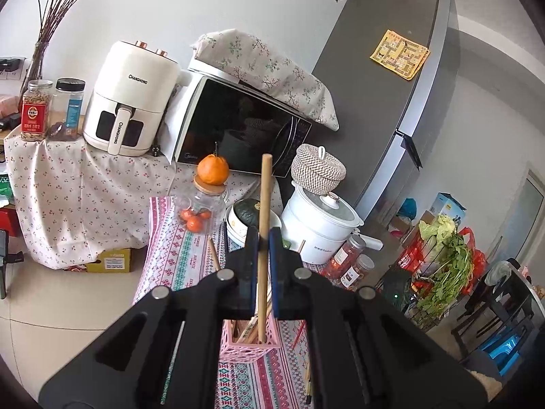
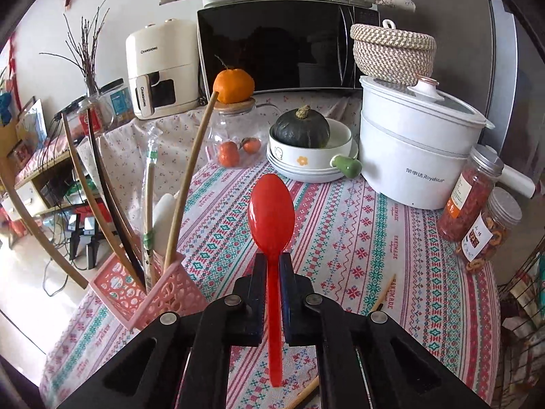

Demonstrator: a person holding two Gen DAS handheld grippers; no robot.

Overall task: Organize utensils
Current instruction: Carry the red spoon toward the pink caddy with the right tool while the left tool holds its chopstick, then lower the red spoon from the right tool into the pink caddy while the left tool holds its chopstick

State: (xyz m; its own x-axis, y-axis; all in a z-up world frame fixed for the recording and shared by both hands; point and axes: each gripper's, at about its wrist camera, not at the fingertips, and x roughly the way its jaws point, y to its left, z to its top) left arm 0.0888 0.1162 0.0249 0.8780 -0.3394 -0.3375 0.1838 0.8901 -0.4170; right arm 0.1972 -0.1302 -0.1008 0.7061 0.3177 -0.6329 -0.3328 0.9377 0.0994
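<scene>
Red plastic spoon [image 2: 271, 211] is pinched by its handle in the right gripper [image 2: 272, 259], jaws clamped tight on it, bowl pointing fwd/up, handle end sticking out back under the jaws. Spoon is clear of the tablecloth [image 2: 357, 238], over the table's middle.

Left gripper [image 1: 264, 235] is closed on a wooden chopstick [image 1: 264, 204], held approx upright; its lower end sits inside the pink basket [image 1: 243, 349], top end sticks up past the fingers. Basket is directly below the left jaws.

In the right wrist view the pink basket [image 2: 136, 293] is at the table's left edge w/ several chopsticks, a dark stick and a wrapped pair standing in it, fanned out by the lens. Loose chopsticks lie on the cloth: one [image 2: 385, 293] right of the right gripper, one [image 2: 306, 395] near the bottom edge.

Further back: glass jar [image 2: 235, 136] w/ an orange [image 2: 234, 85] on its lid, squash [image 2: 301, 129] in a bowl, white cooker [image 2: 415, 156] w/ a woven basket [image 2: 391, 51] on top, two spice jars [image 2: 477, 211] at right. Microwave [image 2: 286, 51] and air fryer [image 2: 160, 71] sit behind the table.
</scene>
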